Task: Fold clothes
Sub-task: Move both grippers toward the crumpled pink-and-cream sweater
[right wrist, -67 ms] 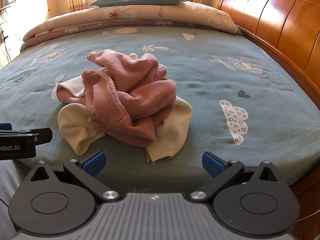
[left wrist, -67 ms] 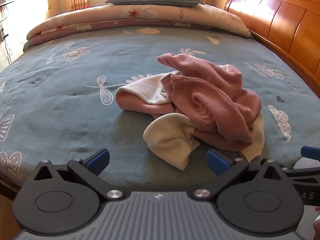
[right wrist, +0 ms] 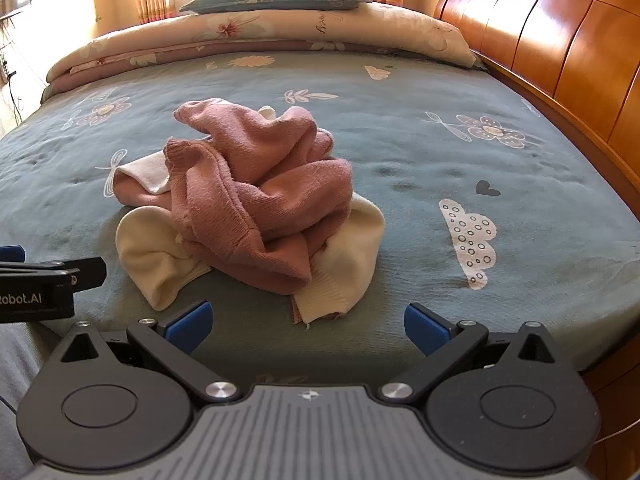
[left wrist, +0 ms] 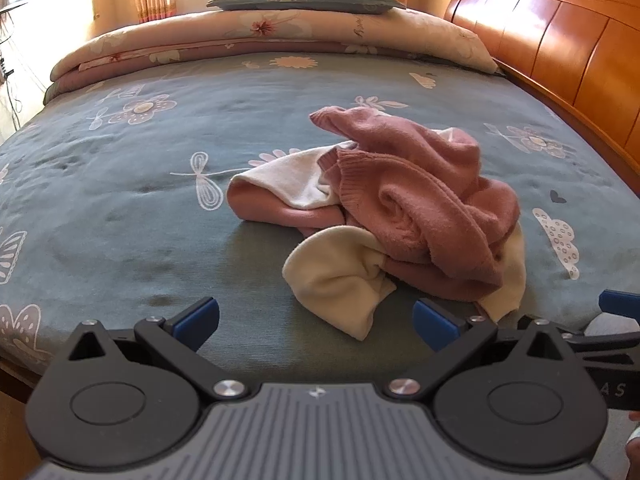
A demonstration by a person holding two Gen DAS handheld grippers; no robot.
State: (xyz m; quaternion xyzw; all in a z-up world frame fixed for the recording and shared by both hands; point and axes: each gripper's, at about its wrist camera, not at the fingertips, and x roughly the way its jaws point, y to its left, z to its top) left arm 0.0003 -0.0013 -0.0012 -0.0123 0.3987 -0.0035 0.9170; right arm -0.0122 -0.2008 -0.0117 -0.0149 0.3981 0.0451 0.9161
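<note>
Left wrist view: the left gripper [left wrist: 316,320] hangs over the bed's [left wrist: 120,208] near edge, fingers [left wrist: 198,317] spread wide and empty. The crumpled pink-and-cream sweater [left wrist: 400,216] lies just ahead, untouched.

Right wrist view: the right gripper [right wrist: 307,322] is likewise released, with the sweater [right wrist: 256,200] heaped mid-bed, nearer the near edge.

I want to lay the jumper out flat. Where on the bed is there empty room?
Bare sheet lies to the right of the pink and cream jumper, up to the wooden bed frame. More lies left of it, and behind it up to the folded quilt. The near edge is crowded: left gripper, right gripper.
</note>
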